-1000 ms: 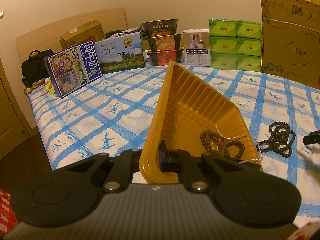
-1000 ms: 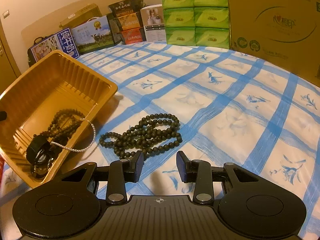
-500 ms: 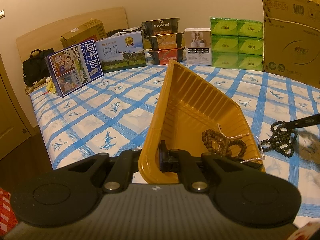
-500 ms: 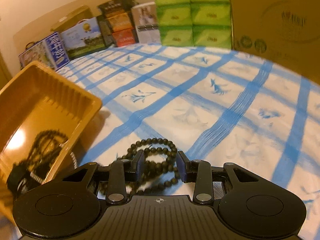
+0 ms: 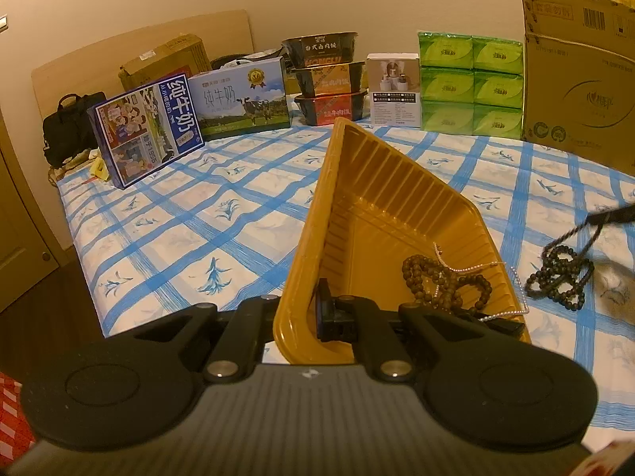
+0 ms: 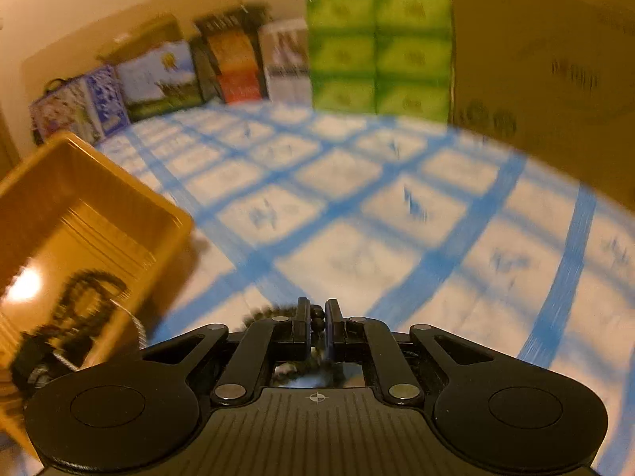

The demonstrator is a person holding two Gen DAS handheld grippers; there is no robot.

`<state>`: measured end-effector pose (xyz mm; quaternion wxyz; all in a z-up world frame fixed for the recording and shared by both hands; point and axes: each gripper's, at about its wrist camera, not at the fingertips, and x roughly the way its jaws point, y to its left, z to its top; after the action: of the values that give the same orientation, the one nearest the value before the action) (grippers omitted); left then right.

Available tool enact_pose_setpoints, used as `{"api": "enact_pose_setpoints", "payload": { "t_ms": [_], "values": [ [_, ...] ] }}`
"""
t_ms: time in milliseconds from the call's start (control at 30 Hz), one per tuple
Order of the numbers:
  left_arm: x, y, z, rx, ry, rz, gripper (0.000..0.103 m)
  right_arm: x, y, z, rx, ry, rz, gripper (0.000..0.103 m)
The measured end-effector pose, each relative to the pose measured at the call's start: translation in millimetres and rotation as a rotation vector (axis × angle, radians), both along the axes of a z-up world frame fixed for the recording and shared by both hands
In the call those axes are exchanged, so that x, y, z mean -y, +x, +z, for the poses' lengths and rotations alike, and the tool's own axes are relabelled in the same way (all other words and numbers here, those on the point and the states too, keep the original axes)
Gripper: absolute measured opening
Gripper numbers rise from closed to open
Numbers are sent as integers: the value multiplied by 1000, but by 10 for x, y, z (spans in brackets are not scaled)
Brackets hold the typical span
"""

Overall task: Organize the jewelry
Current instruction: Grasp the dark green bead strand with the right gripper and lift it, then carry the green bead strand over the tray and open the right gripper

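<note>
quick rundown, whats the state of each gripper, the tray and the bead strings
left gripper: shut on the yellow tray's near wall
yellow tray: tilted, near side lifted
right gripper: shut on the dark bead string
dark bead string: partly lifted off the bedsheet, lower loops hanging
brown bead string: lying in the tray
pearl chain: draped over the tray's rim

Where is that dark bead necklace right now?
In the left wrist view the dark bead necklace hangs at the right, just beyond the yellow tray, pinched in the right gripper.
</note>
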<state>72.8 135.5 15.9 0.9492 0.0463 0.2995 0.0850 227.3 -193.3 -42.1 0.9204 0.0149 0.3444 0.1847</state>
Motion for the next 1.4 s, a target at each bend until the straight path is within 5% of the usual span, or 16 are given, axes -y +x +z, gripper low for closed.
{"api": "enact_pose_setpoints", "payload": {
  "t_ms": [367, 1067, 1233, 1400],
  "values": [
    [12, 26, 7, 3, -3, -10, 6, -120, -396, 1513, 314, -49, 164, 7],
    [-76, 90, -77, -16, -29, -5, 5, -719, -646, 3246, 665, 15, 354, 7],
    [-142, 83, -98, -20, -42, -5, 6, -1002, -640, 3405, 702, 28, 415, 7],
    [-184, 89, -120, -22, -54, -2, 6, -1415, -491, 3118, 619, -24, 489, 7]
  ]
}}
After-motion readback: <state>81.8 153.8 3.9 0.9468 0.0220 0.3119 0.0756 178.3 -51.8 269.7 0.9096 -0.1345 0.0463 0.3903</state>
